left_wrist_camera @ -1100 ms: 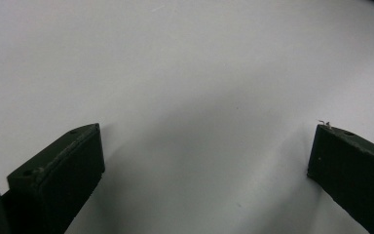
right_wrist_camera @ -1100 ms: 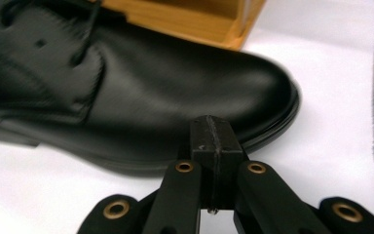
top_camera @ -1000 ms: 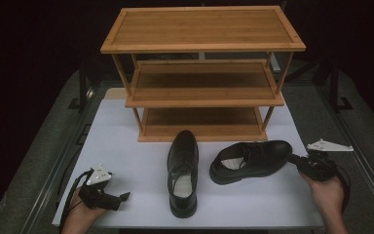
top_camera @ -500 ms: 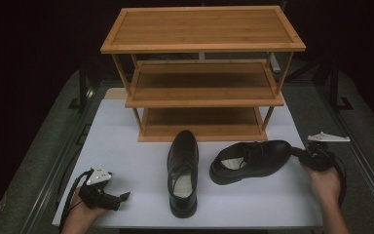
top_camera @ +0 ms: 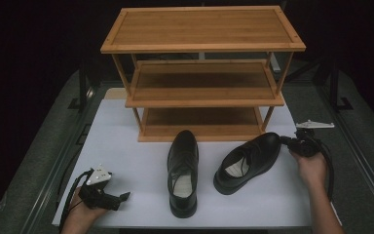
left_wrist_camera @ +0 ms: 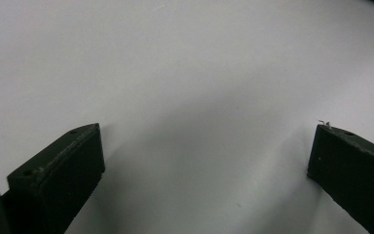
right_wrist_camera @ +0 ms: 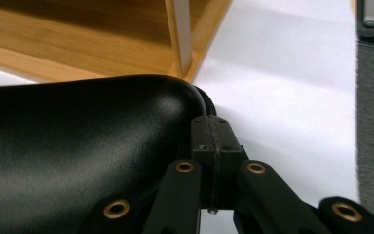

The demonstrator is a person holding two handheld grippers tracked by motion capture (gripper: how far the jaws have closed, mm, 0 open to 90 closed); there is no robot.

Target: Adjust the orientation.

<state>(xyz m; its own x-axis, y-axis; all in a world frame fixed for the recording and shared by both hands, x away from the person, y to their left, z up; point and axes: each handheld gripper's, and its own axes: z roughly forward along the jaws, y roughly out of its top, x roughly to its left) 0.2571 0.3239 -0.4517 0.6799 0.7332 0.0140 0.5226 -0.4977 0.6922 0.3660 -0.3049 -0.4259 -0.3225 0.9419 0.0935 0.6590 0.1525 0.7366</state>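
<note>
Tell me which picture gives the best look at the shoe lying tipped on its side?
The high view: the tipped shoe appears whole, beside the upright shoe, its toe at the right claw. The right gripper view gives only a glossy close-up of its toe; the left gripper view faces white tabletop.

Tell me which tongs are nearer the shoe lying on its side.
Right. The right tongs, jaws shut, sit against the toe of the tilted shoe. The left tongs rest open at the mat's near left corner, beyond the upright shoe.
</note>
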